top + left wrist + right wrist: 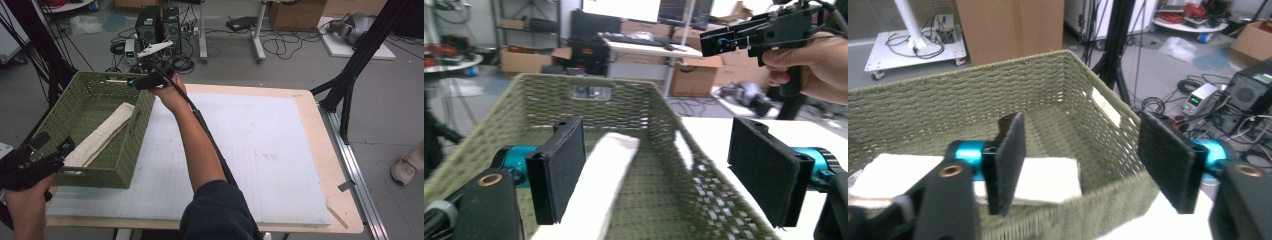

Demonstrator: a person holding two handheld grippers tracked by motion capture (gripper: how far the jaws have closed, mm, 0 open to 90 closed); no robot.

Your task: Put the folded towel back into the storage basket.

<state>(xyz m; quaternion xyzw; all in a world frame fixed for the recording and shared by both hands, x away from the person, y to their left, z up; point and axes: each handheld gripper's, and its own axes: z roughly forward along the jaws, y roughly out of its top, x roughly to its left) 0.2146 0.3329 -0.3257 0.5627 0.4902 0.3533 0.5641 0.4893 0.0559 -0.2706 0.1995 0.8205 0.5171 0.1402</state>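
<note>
Both grippers hang open around the green woven basket [125, 150]: the left gripper [52, 146] at its near corner, the right gripper [131, 81] over its far rim, jaws spread and holding nothing. Inside the basket lies a folded cream cloth [102, 134], stretched along its floor.

Support: a light wooden table [306, 102], its top mostly covered by a white gridded mat [250, 150] with faint pencil marks near centre. A green woven basket [120, 160] sat on the mat's left part, overhanging the left edge. A strip of tape [336, 216] lay on bare wood at the near right corner.
</note>
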